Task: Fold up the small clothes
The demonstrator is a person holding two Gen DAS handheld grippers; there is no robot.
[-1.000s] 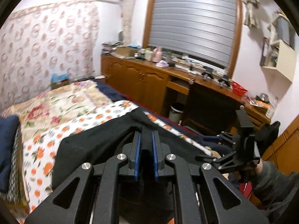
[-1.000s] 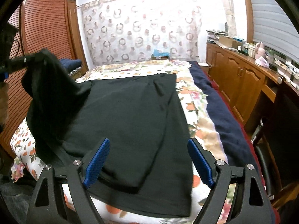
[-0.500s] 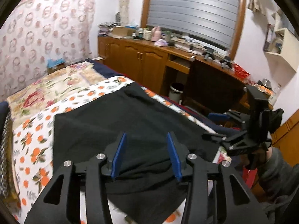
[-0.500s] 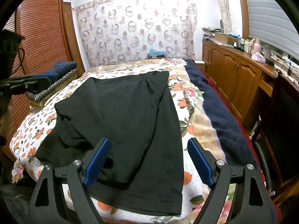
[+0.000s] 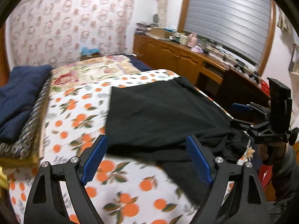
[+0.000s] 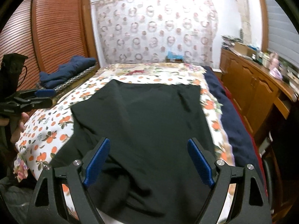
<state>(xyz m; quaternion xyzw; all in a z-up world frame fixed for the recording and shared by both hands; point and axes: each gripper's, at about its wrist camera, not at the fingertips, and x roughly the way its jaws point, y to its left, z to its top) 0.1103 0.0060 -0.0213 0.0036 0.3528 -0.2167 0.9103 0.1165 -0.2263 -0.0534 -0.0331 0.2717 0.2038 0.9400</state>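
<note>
Black garment [image 6: 145, 123] lay on the orange-print bedsheet [image 5: 78, 119]; left tongs [image 5: 147, 158] were opening, empty; right tongs [image 6: 149, 162] stood wide, empty. No writing was legible.

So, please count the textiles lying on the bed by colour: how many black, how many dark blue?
Black: 1, the black garment
Dark blue: 2, the folded navy cloth and the navy blanket along the bed's edge
Total: 3

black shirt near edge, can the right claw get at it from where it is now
Probably yes. The right claw hangs open just over the bunched near edge of the black shirt on the bed, with nothing between. The left claw is off to the side, clear of it.
</note>
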